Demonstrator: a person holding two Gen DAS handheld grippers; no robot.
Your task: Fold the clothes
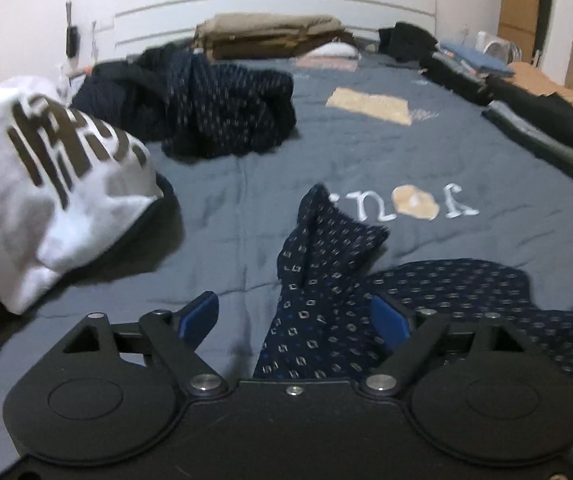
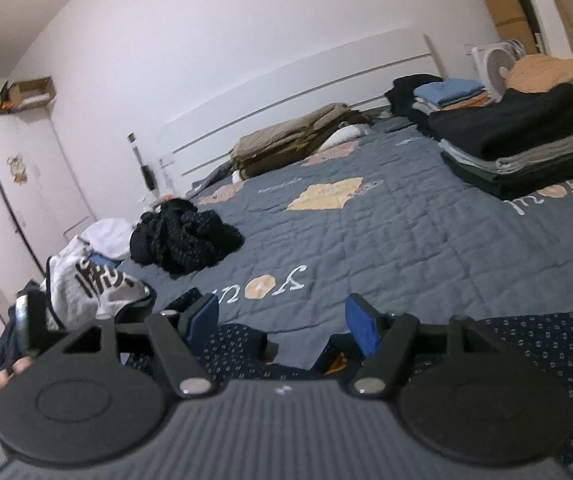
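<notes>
Navy patterned garment (image 1: 326, 312), soft and crumpled, lies on the quilted grey bedspread (image 1: 246, 184), 1 peaked fold rising between the left gripper (image 1: 294, 316)'s wide-apart blue pads, unpinched. Right gripper (image 2: 282, 320) stands open above the same cloth, gripping nothing. Folded stacks (image 2: 518, 148) sit well apart.

The left gripper (image 1: 295, 314) is matte black: two round smooth discs at 7 and 5 o'clock of its frame, angled link arms with silver pivot screws, triangular cut-outs, and blue pads (image 1: 200, 312) on its fingers. The right gripper (image 2: 282, 318) has the same shape, but its centre plate is ribbed grey, with a small screw at 12 o'clock. Its pads (image 2: 360, 328) are blue too.
</notes>
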